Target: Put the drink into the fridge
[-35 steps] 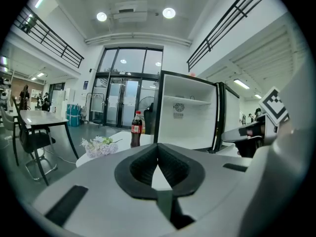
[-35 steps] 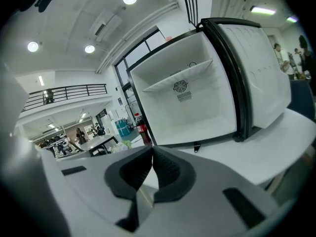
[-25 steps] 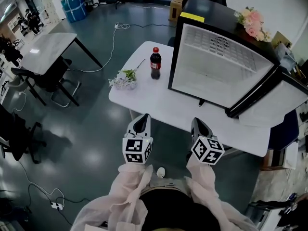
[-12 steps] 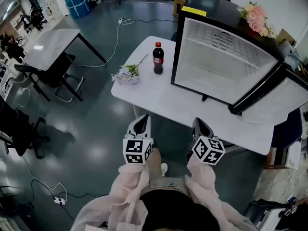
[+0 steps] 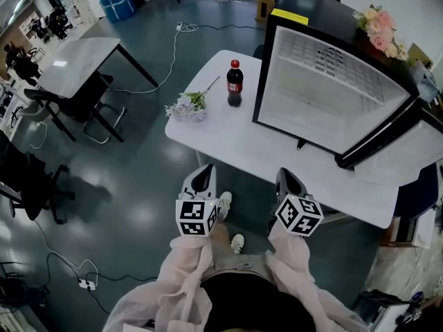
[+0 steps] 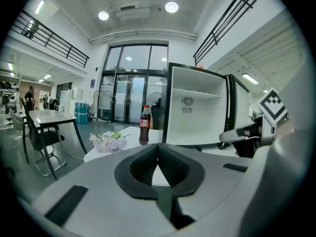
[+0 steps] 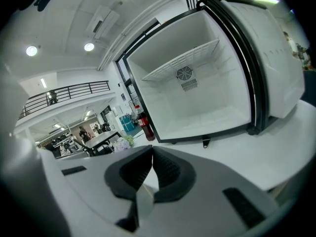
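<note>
A dark cola bottle (image 5: 235,84) with a red cap and label stands upright on the white table (image 5: 228,144), just left of the small fridge (image 5: 332,88). The fridge's door (image 5: 401,151) hangs open to the right and its white inside is bare. The bottle (image 6: 144,125) also shows far off in the left gripper view, and in the right gripper view (image 7: 145,124). My left gripper (image 5: 203,177) and right gripper (image 5: 286,182) hover side by side short of the table's near edge, both shut and holding nothing.
A bunch of pale flowers (image 5: 185,107) lies on the table left of the bottle. Pink flowers (image 5: 379,32) sit on top of the fridge. A grey table (image 5: 73,57) with dark chairs stands to the left, and cables run over the floor.
The table, bottle and fridge have slid slightly right and down in the head view, so I have come a little nearer. Both grippers keep their place and stay shut.
</note>
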Tool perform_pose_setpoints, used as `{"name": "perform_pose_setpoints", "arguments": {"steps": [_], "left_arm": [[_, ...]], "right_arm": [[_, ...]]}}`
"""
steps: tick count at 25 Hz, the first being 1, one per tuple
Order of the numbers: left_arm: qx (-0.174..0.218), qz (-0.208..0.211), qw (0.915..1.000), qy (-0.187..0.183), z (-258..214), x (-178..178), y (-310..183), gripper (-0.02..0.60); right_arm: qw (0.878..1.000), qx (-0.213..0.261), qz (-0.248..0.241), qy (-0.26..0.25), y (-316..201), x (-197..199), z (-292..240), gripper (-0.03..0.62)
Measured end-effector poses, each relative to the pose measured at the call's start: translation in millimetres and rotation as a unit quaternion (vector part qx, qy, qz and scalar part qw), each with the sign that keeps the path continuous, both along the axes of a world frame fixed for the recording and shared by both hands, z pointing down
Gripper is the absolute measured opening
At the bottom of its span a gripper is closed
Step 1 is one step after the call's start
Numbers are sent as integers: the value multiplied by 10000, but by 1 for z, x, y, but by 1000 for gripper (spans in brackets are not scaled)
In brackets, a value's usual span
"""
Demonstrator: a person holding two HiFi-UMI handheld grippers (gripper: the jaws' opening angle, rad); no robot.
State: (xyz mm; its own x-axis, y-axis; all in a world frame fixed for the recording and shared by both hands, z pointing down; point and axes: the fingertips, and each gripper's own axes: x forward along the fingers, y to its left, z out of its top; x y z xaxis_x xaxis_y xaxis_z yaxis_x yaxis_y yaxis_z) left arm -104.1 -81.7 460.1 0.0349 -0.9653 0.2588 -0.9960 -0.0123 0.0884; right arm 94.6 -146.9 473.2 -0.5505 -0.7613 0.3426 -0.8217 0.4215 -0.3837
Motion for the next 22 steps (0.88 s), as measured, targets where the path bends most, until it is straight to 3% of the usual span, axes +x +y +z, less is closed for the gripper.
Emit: {"name": "perform_pose_setpoints", "arguments": {"steps": [22], "left_arm": [[-184,-702,9974,-38,5,-91,-59,11]], "right_arm": [[9970,-55,-762,101,-87,-114,9,15]]}}
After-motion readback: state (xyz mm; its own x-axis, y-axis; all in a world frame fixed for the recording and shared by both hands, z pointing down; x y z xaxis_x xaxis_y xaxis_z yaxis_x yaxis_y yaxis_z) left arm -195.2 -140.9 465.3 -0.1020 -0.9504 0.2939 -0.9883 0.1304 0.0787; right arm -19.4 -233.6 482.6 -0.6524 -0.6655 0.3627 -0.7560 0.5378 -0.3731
